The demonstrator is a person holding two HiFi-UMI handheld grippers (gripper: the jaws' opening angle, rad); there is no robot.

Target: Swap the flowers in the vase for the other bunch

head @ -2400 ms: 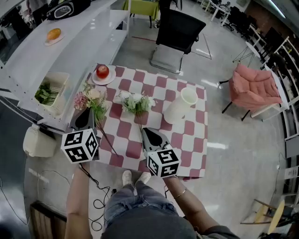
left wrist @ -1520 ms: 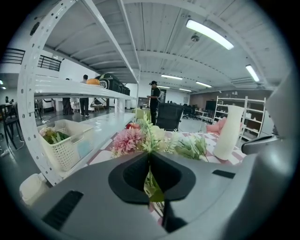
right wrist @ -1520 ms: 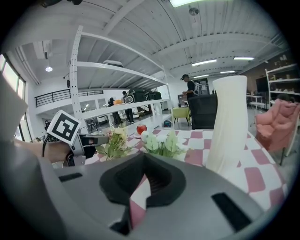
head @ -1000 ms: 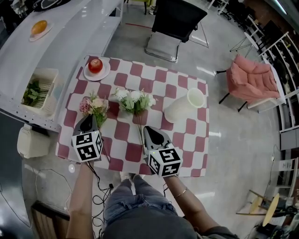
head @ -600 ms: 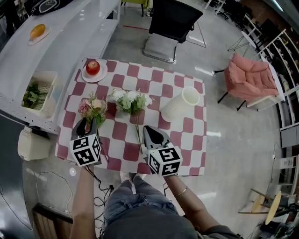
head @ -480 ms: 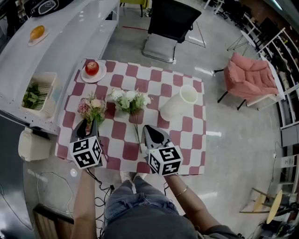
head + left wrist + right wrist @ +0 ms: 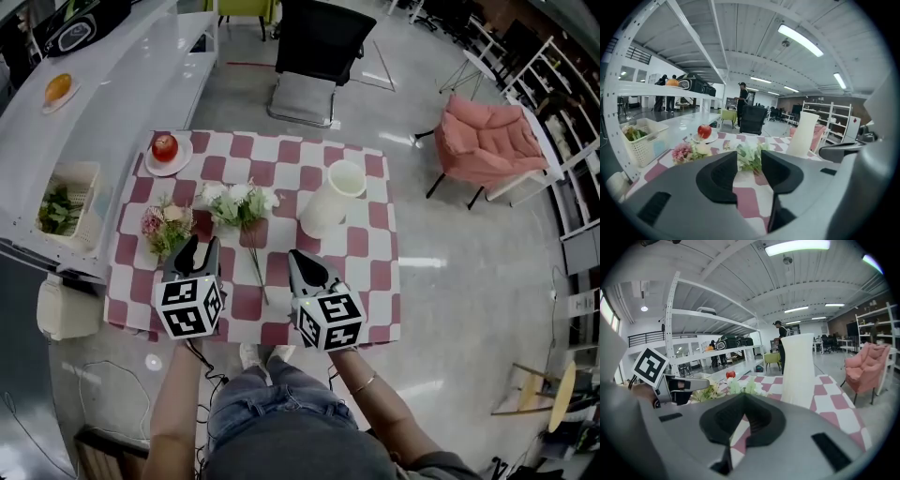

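Your left gripper (image 7: 202, 247) has just opened, empty, off the pink bunch (image 7: 160, 225), whose stems hide behind it; your right gripper (image 7: 298, 259) is pinched shut.

An open office-like lab hall: polished grey floor, black office chair (image 7: 319, 37) at twelve o'clock of the checked table (image 7: 366, 234), white racking (image 7: 112, 84) at ten, ceiling strip lights (image 7: 801, 40).

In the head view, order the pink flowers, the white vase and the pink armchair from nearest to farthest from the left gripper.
Left gripper, jaws just opening, nothing between them:
1. Pink flowers, on the table, just left of the jaws.
2. White vase, upright, toward the table's far right.
3. Pink armchair, on the floor, far right.
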